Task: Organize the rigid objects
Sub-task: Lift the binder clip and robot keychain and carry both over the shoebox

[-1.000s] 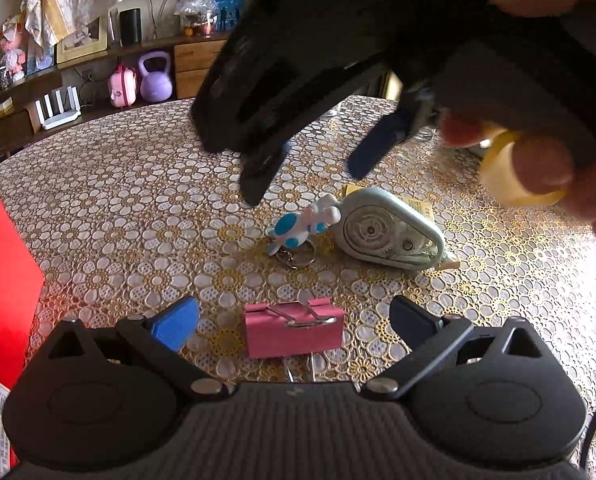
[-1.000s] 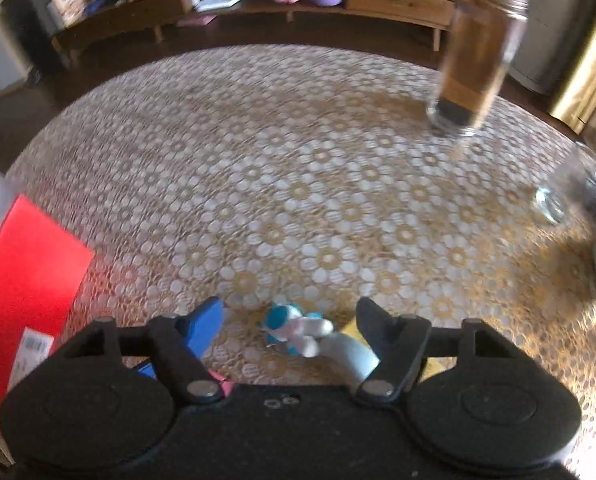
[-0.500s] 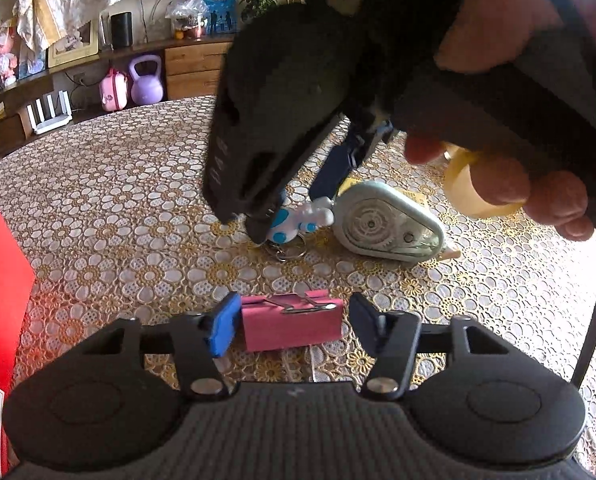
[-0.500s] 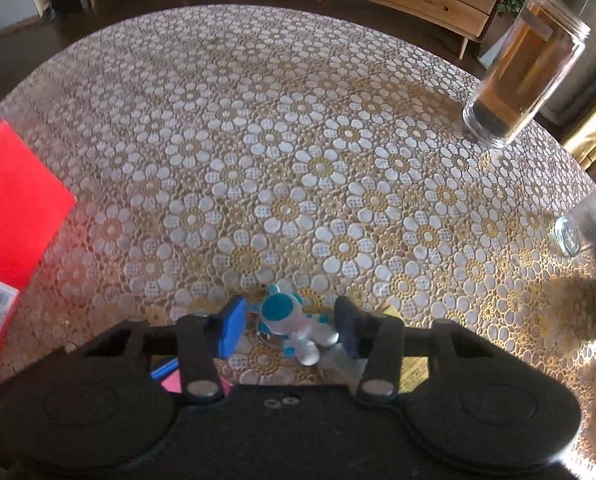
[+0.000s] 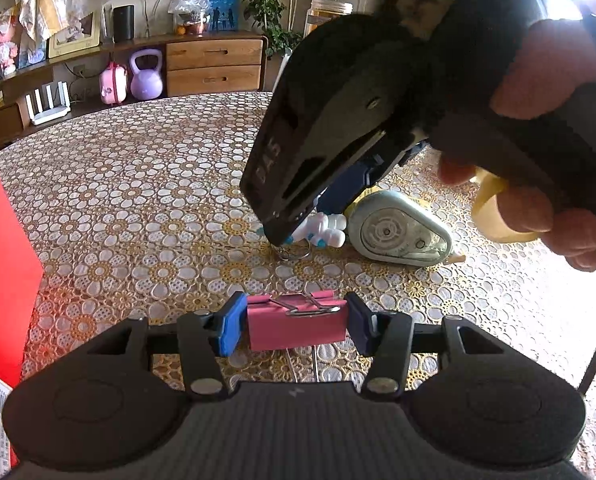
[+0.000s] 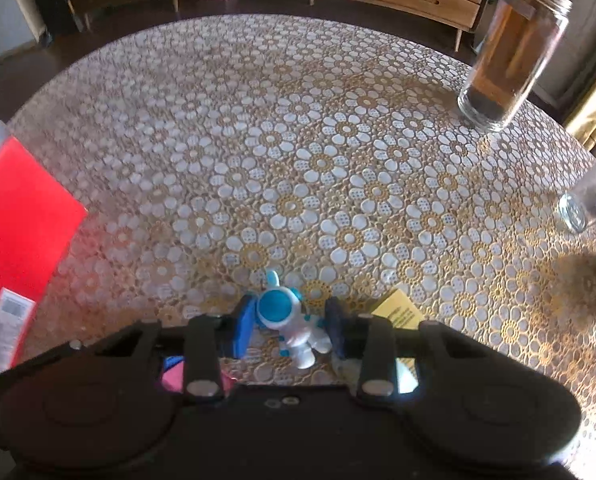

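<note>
My left gripper [image 5: 296,326] is shut on a pink binder clip [image 5: 297,326] low over the floral tablecloth. My right gripper [image 6: 290,326] is shut on a small white and blue astronaut keychain figure [image 6: 292,322]; in the left wrist view the figure [image 5: 326,230] and its key ring [image 5: 294,252] lie under the right gripper's black body [image 5: 330,136]. A pale green correction tape dispenser [image 5: 400,234] lies just right of the figure.
A red box [image 5: 6,264] stands at the left, also in the right wrist view [image 6: 18,224]. A tall glass jar of amber liquid [image 6: 510,52] and a small glass [image 6: 590,200] stand at the right. A yellow paper [image 6: 398,312] lies by the tape.
Both grippers closed from open: the left one onto the pink binder clip, the right one came down and closed onto the astronaut figure.
</note>
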`<state>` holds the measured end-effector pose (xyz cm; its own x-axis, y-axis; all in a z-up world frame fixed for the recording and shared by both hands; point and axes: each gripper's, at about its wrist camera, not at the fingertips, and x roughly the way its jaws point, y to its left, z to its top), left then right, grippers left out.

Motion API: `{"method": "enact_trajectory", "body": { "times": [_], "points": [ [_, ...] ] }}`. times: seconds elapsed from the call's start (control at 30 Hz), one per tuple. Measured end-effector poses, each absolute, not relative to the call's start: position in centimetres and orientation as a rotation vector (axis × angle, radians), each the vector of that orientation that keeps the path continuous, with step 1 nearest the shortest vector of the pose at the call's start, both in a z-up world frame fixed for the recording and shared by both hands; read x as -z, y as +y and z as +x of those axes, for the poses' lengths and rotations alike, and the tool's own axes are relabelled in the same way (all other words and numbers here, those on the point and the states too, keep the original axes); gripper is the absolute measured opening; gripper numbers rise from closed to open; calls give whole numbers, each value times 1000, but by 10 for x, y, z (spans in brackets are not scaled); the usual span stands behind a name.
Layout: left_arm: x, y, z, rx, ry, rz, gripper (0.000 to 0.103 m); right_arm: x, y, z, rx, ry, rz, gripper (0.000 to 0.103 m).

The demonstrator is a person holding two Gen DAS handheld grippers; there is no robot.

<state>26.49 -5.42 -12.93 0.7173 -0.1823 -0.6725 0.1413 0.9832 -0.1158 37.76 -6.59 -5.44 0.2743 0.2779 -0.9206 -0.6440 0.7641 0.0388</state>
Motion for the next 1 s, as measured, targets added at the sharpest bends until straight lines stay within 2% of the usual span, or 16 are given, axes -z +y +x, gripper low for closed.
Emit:
{"method": "enact_trajectory", "body": {
  "times": [0.4,1.0],
  "points": [
    [89,-38,235,203,746,-75,52,12,-88,340,-646,1106,-242,37],
    [-7,6,177,224,718,-20,52,-63,-92,273,-656,987,-202,37]
  ]
}}
